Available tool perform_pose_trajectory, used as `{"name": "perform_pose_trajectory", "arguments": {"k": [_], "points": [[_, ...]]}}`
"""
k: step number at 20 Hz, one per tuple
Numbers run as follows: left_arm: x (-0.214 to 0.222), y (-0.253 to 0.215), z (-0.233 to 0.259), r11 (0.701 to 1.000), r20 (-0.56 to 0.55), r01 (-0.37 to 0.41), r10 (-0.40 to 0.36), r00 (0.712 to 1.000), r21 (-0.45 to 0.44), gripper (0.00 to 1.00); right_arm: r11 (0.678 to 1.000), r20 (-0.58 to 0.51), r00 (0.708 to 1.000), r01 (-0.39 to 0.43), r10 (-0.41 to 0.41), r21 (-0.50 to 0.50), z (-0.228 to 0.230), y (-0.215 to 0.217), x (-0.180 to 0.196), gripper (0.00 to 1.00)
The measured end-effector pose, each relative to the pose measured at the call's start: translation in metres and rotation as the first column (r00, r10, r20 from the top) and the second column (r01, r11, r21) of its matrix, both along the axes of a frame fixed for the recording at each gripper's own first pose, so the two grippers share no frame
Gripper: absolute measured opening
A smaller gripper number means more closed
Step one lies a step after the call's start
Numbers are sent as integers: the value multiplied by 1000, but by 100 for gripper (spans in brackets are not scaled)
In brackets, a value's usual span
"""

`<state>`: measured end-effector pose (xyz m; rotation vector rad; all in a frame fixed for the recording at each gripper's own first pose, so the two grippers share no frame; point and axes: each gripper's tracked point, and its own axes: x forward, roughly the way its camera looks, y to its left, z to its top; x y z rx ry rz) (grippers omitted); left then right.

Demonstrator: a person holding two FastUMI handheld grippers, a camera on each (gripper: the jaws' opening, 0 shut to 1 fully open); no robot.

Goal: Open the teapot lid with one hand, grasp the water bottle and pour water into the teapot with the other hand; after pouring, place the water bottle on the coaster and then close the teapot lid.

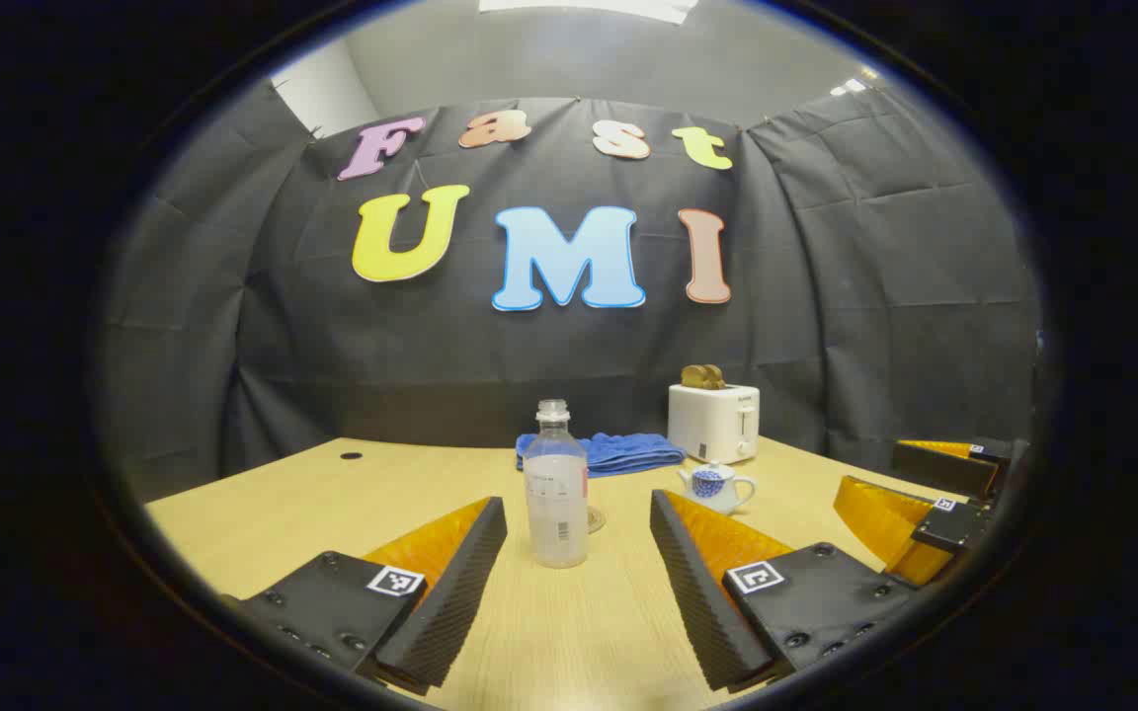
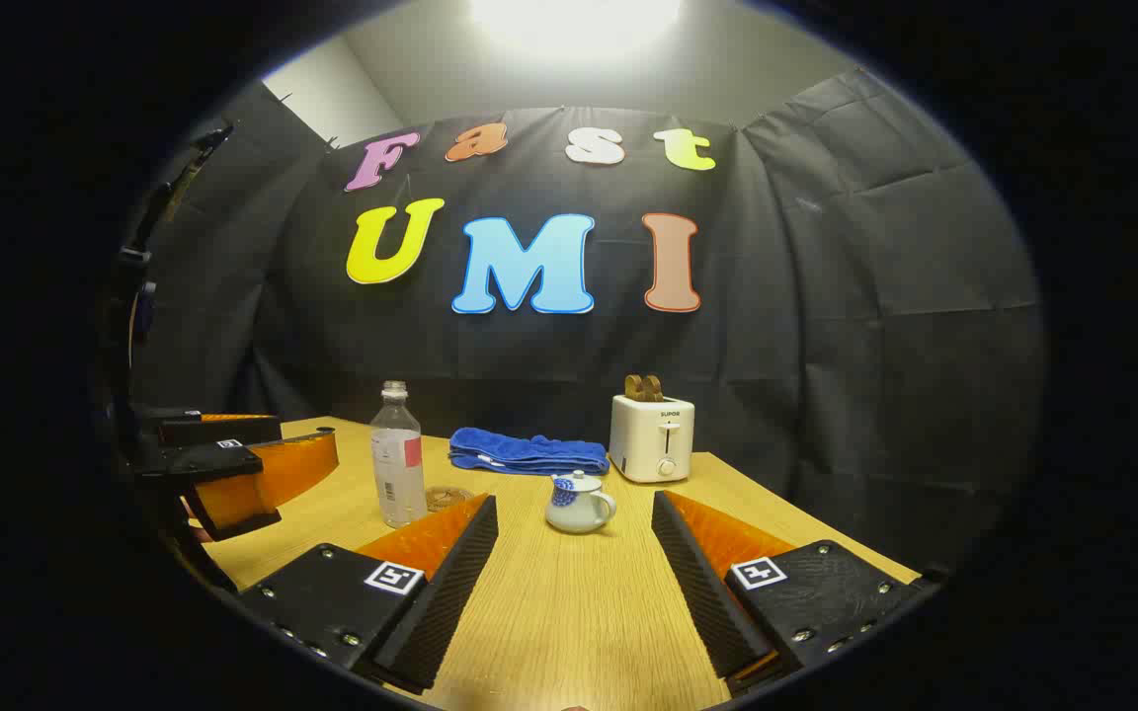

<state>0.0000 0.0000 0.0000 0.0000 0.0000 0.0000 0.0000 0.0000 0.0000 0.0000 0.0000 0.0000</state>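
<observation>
Gaping wide and holding nothing, the left tongs [image 1: 579,553] frame the clear plastic water bottle [image 1: 556,489]; the right tongs [image 2: 574,553], equally wide, face the small white-and-blue lidded teapot [image 2: 579,503] mid-surface, toward the far edge of the wooden surface [image 2: 569,612].

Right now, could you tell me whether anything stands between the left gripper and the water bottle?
Nothing visible does. In the left gripper view, the left gripper is open, and the water bottle stands upright straight ahead between its fingers, with bare table between them.
</observation>
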Motion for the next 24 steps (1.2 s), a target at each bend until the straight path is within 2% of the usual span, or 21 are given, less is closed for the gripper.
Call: {"name": "perform_pose_trajectory", "arguments": {"k": [6, 12, 20, 24], "points": [[7, -2, 0, 1000, 1, 23, -23, 1000, 13, 100, 999, 49, 998, 41, -40, -32, 12, -10, -2, 97], [13, 5, 0, 1000, 9, 21, -21, 1000, 7, 100, 1000, 24, 1000, 14, -14, -22, 9, -1, 9, 97], [34, 12, -11, 1000, -27, 30, -30, 999, -3, 100, 998, 6, 999, -31, 31, -63, 15, 18, 41, 97], [56, 11, -20, 998, -57, 54, -55, 997, -18, 100, 999, -5, 999, -34, 34, -37, 23, 20, 67, 97]]}}
